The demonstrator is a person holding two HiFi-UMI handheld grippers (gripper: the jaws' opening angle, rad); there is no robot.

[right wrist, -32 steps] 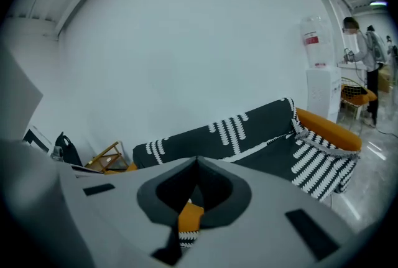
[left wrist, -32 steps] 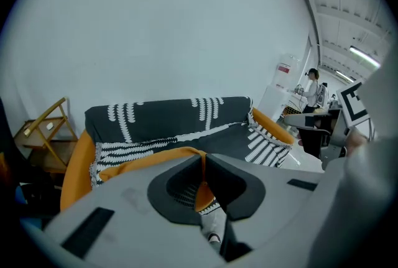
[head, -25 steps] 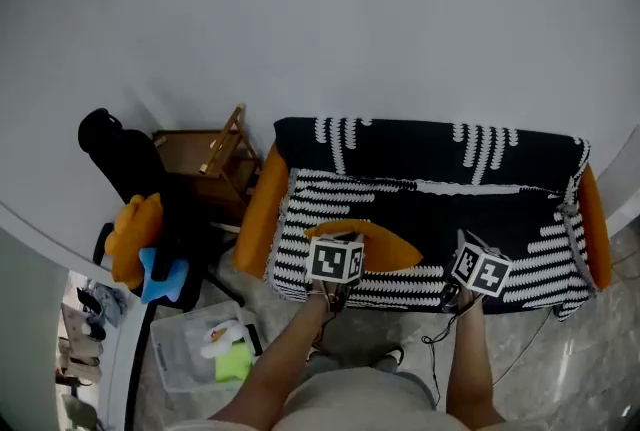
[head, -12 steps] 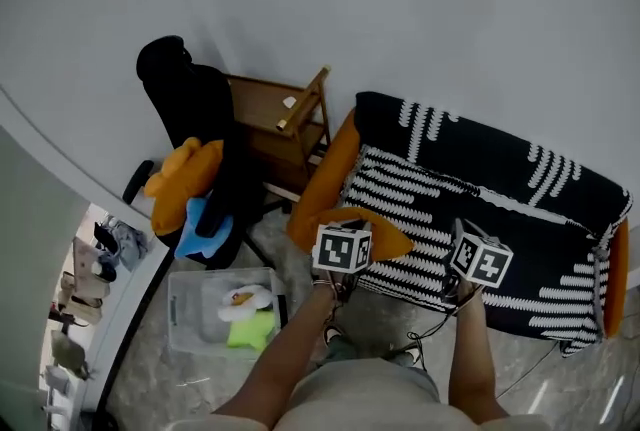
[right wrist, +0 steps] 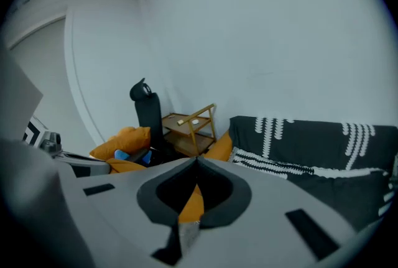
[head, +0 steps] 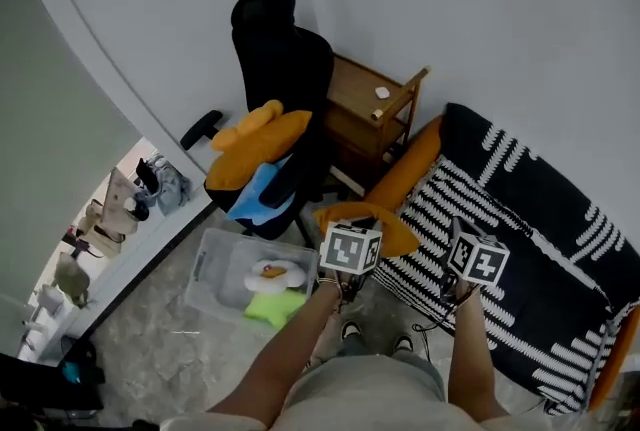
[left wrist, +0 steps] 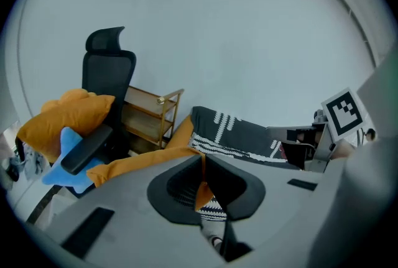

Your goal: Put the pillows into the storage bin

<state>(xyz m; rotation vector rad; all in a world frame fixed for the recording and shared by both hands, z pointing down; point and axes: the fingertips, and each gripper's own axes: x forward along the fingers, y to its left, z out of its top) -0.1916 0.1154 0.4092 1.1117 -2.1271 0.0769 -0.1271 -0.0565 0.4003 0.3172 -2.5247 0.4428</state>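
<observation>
Both of my grippers hold an orange pillow [head: 368, 223] in the air between the sofa and the bin. My left gripper [left wrist: 203, 162] is shut on its fabric, which trails off to the left [left wrist: 140, 162]. My right gripper [right wrist: 196, 165] is shut on another edge, with orange cloth [right wrist: 191, 204] showing between the jaws. The clear storage bin [head: 214, 262] stands on the floor at lower left of the pillow and holds a white and yellow plush [head: 273, 275] and a green item [head: 273, 305]. A second orange pillow [head: 262, 141] and a blue one [head: 260, 195] lie on the black office chair [head: 284, 59].
A sofa [head: 540, 249] under a black and white cover runs along the right, with an orange arm [head: 405, 169]. A wooden side table [head: 370, 109] stands between the sofa and the chair. A doorway with clutter [head: 110, 219] opens at left.
Both grippers have swung left with the orange pillow, off the sofa seat and toward the chair and bin. The bin now lies just left of my left gripper.
</observation>
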